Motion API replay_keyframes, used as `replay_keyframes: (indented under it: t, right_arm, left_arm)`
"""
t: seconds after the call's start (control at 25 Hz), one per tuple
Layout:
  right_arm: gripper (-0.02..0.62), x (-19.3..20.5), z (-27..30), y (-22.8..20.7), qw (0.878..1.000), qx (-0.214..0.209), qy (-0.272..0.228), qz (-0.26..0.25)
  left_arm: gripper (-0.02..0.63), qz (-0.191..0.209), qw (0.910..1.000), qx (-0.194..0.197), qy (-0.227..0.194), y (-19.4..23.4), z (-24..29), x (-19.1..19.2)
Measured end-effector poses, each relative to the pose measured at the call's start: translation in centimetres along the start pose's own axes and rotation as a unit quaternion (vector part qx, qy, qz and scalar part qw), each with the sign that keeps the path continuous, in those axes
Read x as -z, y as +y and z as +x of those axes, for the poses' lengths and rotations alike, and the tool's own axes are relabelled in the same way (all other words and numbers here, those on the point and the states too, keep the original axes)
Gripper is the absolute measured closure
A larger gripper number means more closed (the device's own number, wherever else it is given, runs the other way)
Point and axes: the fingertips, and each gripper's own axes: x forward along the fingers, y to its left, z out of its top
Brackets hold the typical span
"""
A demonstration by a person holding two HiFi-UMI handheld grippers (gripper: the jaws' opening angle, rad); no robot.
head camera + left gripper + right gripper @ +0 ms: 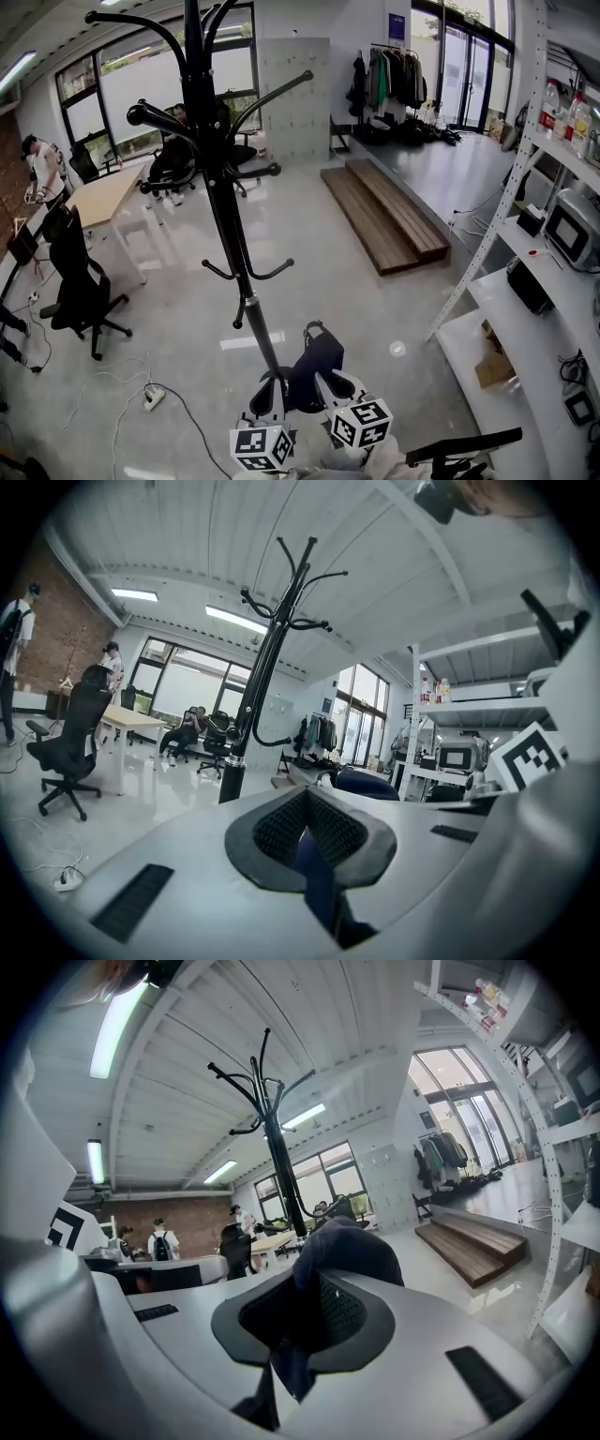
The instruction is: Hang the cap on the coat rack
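Both claws are pressed shut on the navy cap [316, 364], which hangs low between them in front of the person and is not yet on any hook; the left claw [307, 834] pinches only a thin fold of the cloth, while the right claw [309, 1314] bites a thicker part, with the crown bulging over its jaws. Just beyond stands the black coat rack [221, 211]; its lower hooks [246, 274] are the nearer ones to the cap and its upper hooks [155, 117] are well above it. Farther off are an office chair [80, 281], a wooden platform [384, 220] and a clothes rail [394, 75].

I judge that the left pinch is the weak one; a thin fold may slide out if the two claws pull apart while lifting, and then the cap would swing from the right claw alone. The cap may also catch on a lower hook on the way up, or a claw may knock the thin pole and shake the rack.

Only the head view shows both claws together with the cap beside the lower pole; it does not show the pads. Only the gripper views show the cloth between the pads, and the top of the rack against the ceiling.
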Motion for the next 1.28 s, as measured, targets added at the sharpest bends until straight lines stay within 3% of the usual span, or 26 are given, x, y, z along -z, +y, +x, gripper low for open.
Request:
replay_keyframes:
  t: [0.36, 0.92, 1.28]
  right_arm:
    - [0.546, -2.9, 3.2, -1.7, 0.999, -0.036, -0.006, -0.034]
    - [0.546, -5.5, 7.0, -4.0, 0.991, -0.115, -0.001, -0.076]
    - [0.546, -9.6, 5.9, -2.3, 0.980, -0.158, -0.051, -0.107]
  left_arm:
    - [0.604, -0.001, 0.9996, -0.023, -0.015, 0.3, 4.1, -1.5]
    - [0.604, -0.018, 0.9941, -0.098, -0.042, 1.6, 8.2, -2.6]
    - [0.604, -0.001, 0.9927, -0.107, -0.056, 2.2, 8.7, -4.2]
